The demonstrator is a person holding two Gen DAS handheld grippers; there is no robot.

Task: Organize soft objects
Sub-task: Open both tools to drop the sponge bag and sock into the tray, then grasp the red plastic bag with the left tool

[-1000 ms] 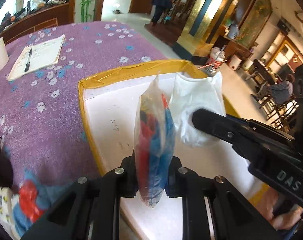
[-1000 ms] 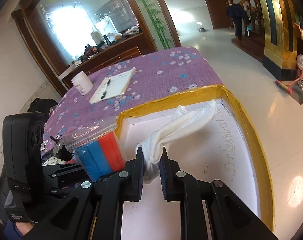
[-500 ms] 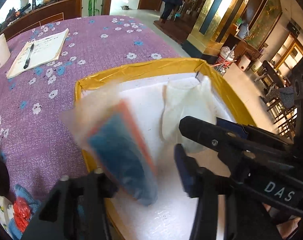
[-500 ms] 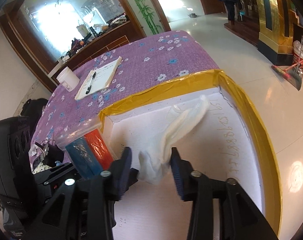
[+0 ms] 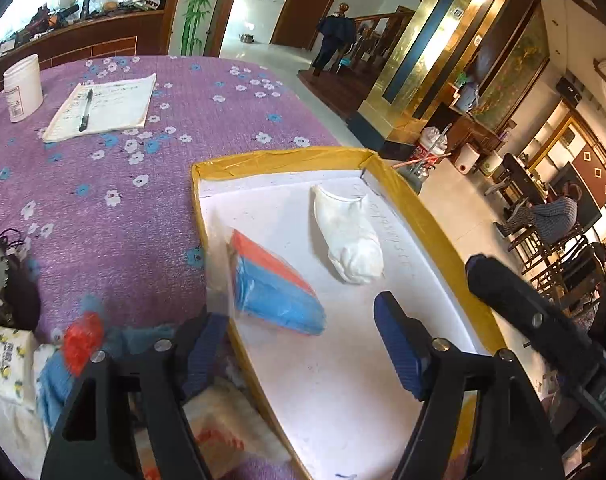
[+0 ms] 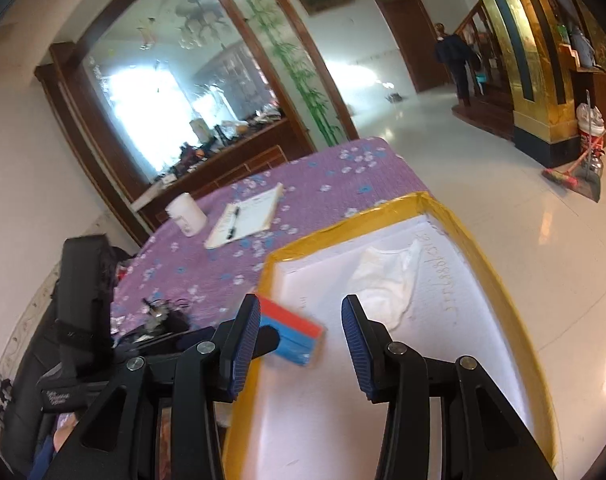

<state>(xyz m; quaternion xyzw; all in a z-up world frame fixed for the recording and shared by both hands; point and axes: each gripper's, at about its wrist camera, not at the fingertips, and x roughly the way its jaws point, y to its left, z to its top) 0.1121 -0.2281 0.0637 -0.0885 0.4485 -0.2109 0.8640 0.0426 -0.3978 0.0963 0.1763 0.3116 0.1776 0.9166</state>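
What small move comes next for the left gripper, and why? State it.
Probably swing the left gripper left toward the red and blue soft item on the purple tablecloth. Its jaws have just been opening and hold nothing; the bagged blue and orange cloths and white cloth already lie in the yellow-rimmed white tray.

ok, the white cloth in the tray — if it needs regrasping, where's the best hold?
Probably the bunched, rounded end of the white cloth, nearest the camera in the left wrist view. It stands thicker than the flat far end, so there is more to pinch. Come from above with an open tool, jaws across its narrow width, clear of the yellow-edged tray wall.
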